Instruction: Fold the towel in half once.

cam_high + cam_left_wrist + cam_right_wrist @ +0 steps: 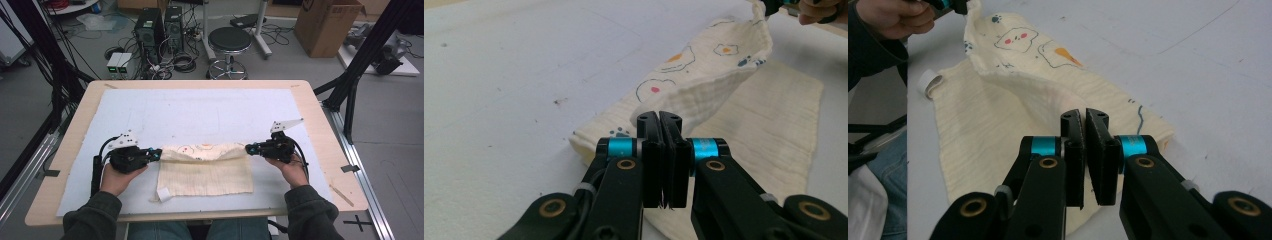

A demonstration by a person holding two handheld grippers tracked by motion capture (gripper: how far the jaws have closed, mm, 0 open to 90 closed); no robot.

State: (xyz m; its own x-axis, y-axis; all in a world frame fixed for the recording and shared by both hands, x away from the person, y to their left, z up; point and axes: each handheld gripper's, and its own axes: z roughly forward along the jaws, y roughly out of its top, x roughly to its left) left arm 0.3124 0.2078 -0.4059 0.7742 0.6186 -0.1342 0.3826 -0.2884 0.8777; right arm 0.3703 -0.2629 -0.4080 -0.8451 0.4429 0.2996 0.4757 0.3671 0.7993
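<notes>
Your left claw [157, 154] & right claw [248, 148] each pinch 1 far corner of the cloth [210, 175], w/ edge raised off the surface [200, 110] for folding toward you.

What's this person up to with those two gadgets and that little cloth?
A person seated at the table is folding a cream cloth with printed cartoon figures. The left tongs pinch one far corner and the right tongs the other, both shut on the fabric. The far edge is lifted and partly turned over toward the person; the near half lies flat on the white mat.
</notes>
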